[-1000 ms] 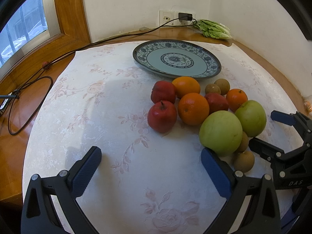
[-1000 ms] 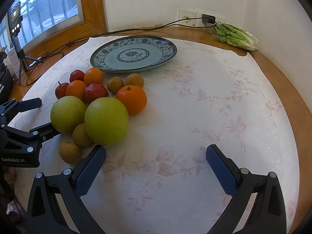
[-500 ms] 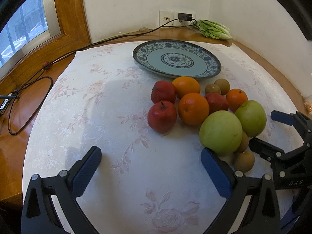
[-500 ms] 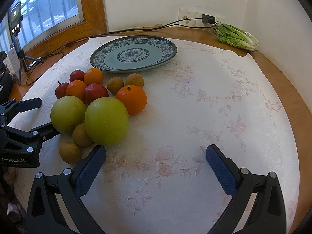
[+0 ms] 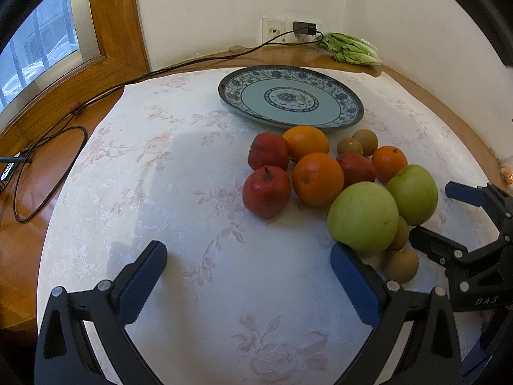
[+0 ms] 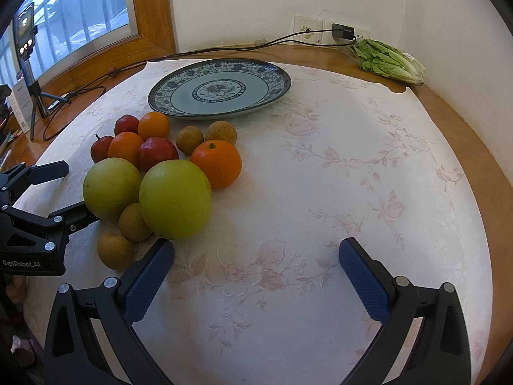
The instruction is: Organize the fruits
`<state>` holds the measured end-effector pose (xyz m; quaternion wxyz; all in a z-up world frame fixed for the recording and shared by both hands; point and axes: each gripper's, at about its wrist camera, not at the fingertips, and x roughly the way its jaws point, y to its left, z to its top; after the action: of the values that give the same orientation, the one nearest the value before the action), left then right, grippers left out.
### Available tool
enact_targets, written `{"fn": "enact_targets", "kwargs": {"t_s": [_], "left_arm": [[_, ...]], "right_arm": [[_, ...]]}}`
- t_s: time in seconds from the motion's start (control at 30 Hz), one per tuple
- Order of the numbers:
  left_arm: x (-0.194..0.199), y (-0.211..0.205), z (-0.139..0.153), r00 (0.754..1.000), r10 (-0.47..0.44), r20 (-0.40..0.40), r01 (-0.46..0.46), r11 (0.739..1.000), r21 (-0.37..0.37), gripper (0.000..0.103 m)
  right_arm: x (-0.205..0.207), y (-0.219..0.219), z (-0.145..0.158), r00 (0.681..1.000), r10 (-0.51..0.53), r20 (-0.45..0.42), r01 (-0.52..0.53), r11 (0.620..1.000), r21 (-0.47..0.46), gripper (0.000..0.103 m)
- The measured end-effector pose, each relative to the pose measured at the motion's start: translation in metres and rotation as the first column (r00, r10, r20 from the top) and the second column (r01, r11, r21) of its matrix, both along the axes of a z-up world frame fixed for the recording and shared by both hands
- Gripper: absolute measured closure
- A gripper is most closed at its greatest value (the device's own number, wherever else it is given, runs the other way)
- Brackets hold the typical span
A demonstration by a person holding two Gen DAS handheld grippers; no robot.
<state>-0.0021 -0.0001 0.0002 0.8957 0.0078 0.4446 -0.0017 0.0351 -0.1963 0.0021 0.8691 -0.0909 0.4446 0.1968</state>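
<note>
A pile of fruit lies on the white floral tablecloth (image 5: 179, 192): two large green apples (image 5: 364, 219) (image 6: 175, 199), three red apples (image 5: 266, 191), three oranges (image 5: 317, 178) (image 6: 216, 163) and several small brown fruits (image 5: 400, 264). An empty blue patterned plate (image 5: 349, 102) (image 6: 272, 73) sits behind the pile. My left gripper (image 5: 248, 279) is open and empty, just left of the pile. My right gripper (image 6: 256, 272) is open and empty, just right of the pile; it also shows in the left wrist view (image 5: 449, 218).
A lettuce bunch (image 6: 388, 61) lies in the back right corner by a wall socket with a plugged charger (image 6: 343, 32). A black cable (image 5: 48, 150) runs along the wooden sill at left. A phone on a tripod (image 6: 27, 64) stands by the window.
</note>
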Motion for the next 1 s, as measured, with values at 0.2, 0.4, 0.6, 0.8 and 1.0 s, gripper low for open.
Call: {"fn": "enact_targets", "kwargs": {"t_s": [0.2, 0.4, 0.6, 0.8, 1.0], "left_arm": [[-0.0003, -0.0002, -0.0001, 1.000, 0.000, 0.000, 0.000, 1.000, 0.000, 0.000], [-0.0001, 0.0000, 0.0010, 1.000, -0.001, -0.006, 0.001, 1.000, -0.001, 0.000], [0.0034, 0.0020, 0.0036, 1.000, -0.003, -0.021, 0.003, 1.000, -0.007, 0.000], [0.0058, 0.0035, 0.0041, 1.000, -0.010, -0.024, 0.009, 1.000, -0.008, 0.000], [0.0068, 0.0047, 0.0056, 0.999, -0.008, -0.040, 0.008, 1.000, -0.012, 0.001]], "right_arm": [[0.0001, -0.0001, -0.0001, 1.000, 0.000, 0.001, 0.000, 1.000, 0.000, 0.000], [0.0001, -0.0008, 0.0008, 1.000, 0.000, 0.000, 0.000, 1.000, 0.000, 0.000], [0.0022, 0.0008, 0.0030, 1.000, 0.000, -0.016, 0.000, 1.000, -0.002, 0.000], [0.0037, 0.0002, 0.0043, 1.000, 0.002, -0.020, -0.002, 1.000, -0.005, 0.000], [0.0082, 0.0028, 0.0040, 0.999, 0.006, -0.040, -0.007, 1.000, -0.018, 0.000]]}}
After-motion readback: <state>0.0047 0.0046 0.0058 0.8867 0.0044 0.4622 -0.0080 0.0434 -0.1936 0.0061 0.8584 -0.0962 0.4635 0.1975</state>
